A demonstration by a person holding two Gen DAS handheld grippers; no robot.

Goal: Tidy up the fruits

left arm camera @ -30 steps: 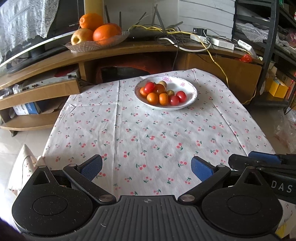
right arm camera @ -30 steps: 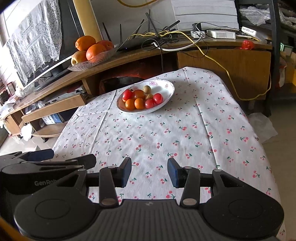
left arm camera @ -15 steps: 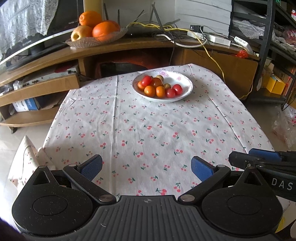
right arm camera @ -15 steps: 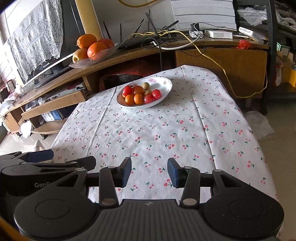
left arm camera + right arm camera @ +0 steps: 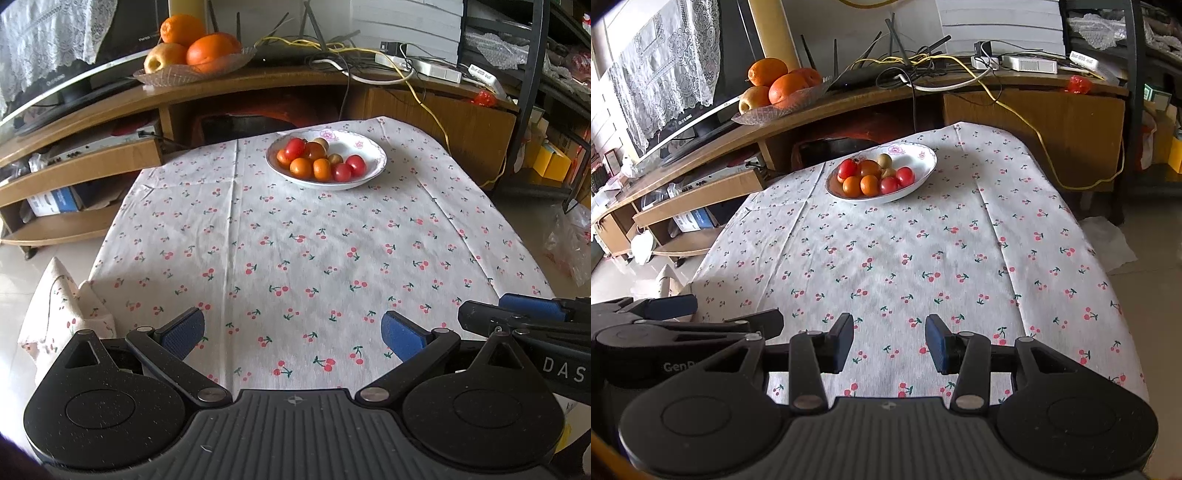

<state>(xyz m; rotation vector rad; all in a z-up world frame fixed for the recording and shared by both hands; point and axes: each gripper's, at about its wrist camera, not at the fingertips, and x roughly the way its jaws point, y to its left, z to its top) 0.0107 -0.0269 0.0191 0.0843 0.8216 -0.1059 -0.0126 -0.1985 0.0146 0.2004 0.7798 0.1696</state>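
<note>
At the bench's far side, a white bowl (image 5: 373, 168) holds red and orange tomatoes (image 5: 320, 161). On the shelf beyond, a glass dish (image 5: 192, 74) carries oranges and an apple. The left gripper (image 5: 293, 330) gapes wide and the right gripper (image 5: 889, 341) is partly open, both empty at the near edge.

Fruits (image 5: 320, 162) in bowl (image 5: 373, 149) (table's far end)

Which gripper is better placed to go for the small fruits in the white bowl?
Marginally the left gripper: open wider, bowl nearly straight ahead. Right gripper sits equally far, narrower, bowl off-centre.
</note>
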